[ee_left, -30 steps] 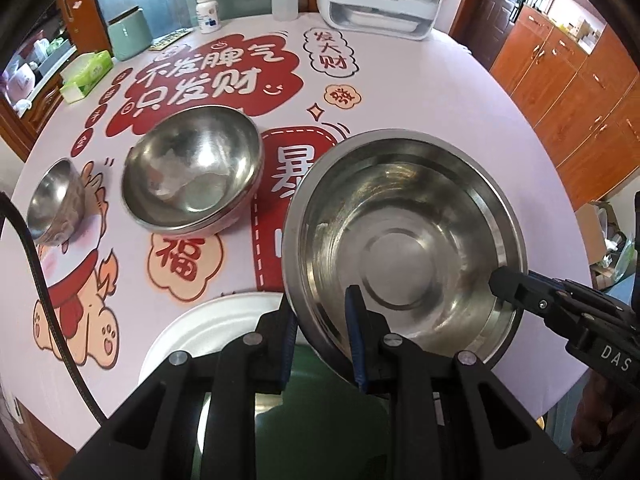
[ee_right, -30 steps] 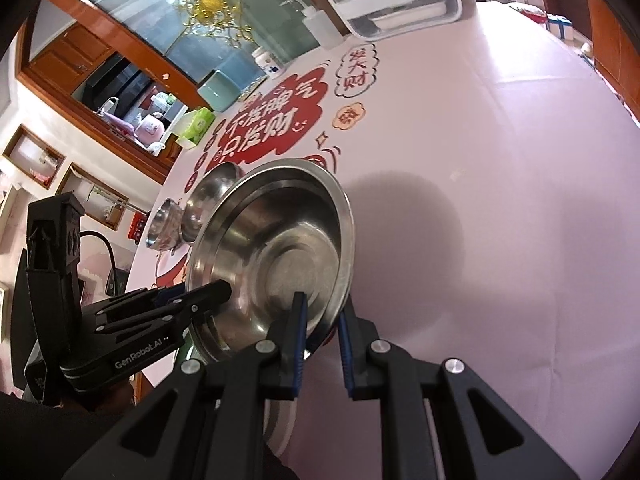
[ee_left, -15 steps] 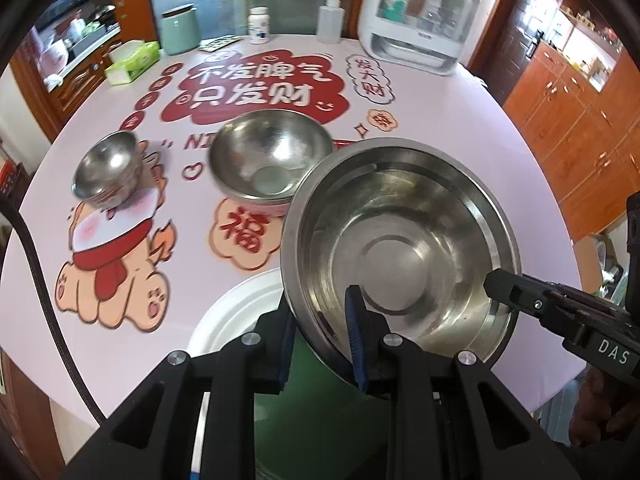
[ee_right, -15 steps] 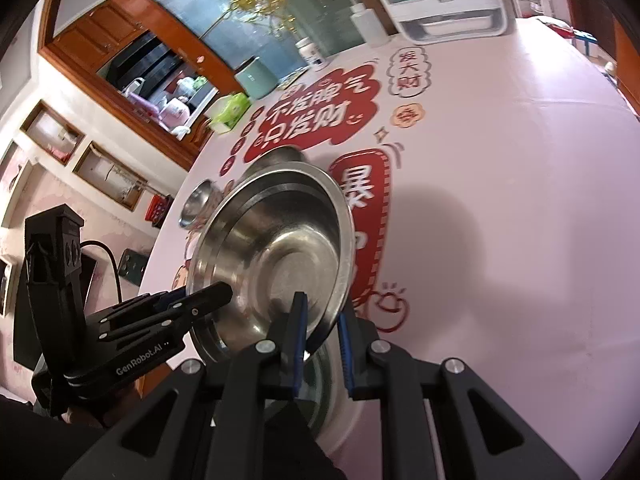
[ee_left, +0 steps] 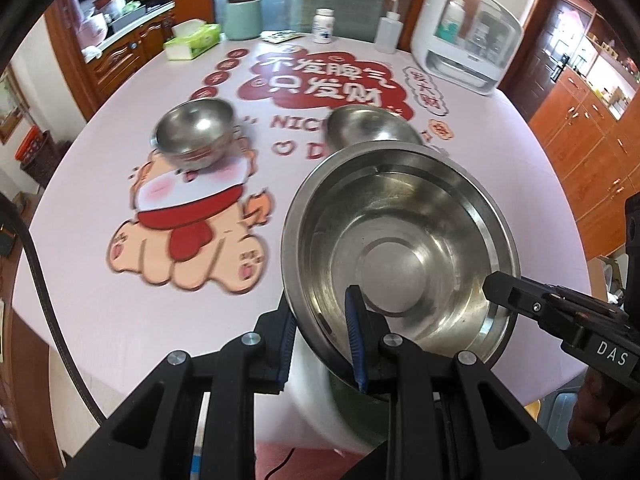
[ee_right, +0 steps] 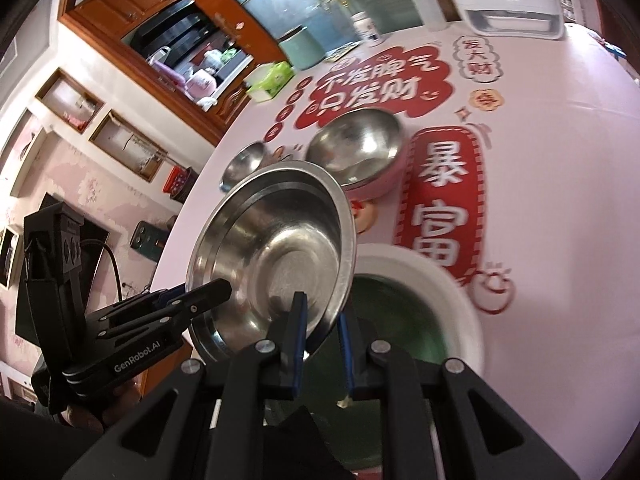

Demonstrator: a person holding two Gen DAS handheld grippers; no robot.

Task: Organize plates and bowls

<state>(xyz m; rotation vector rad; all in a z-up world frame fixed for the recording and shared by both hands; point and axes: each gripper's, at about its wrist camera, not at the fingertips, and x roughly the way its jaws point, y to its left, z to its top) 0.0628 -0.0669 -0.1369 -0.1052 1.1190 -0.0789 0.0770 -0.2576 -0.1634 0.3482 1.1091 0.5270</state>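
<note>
A large steel bowl (ee_left: 400, 248) (ee_right: 276, 256) hangs tilted above the pink table (ee_left: 80, 292). My left gripper (ee_left: 320, 344) is shut on its near rim, and the right gripper (ee_left: 516, 292) clamps its right rim. In the right wrist view my right gripper (ee_right: 322, 332) is shut on the rim, with the left gripper (ee_right: 200, 296) on the opposite side. Below the bowl lies a white plate (ee_left: 312, 396) (ee_right: 452, 292) with a green centre. A medium steel bowl (ee_left: 368, 124) (ee_right: 356, 148) and a small steel bowl (ee_left: 196, 132) (ee_right: 244, 164) stand further back.
Along the table's far edge stand a white countertop cabinet (ee_left: 468, 36), a squeeze bottle (ee_left: 388, 32), a pill bottle (ee_left: 323, 26), a green canister (ee_left: 242, 16) and a tissue box (ee_left: 192, 40). Wooden cupboards (ee_left: 580, 128) line the right wall.
Both grippers have carried the large bowl to the left and slightly up, so it now hangs over the white plate. Both grips on the rim are unchanged.
</note>
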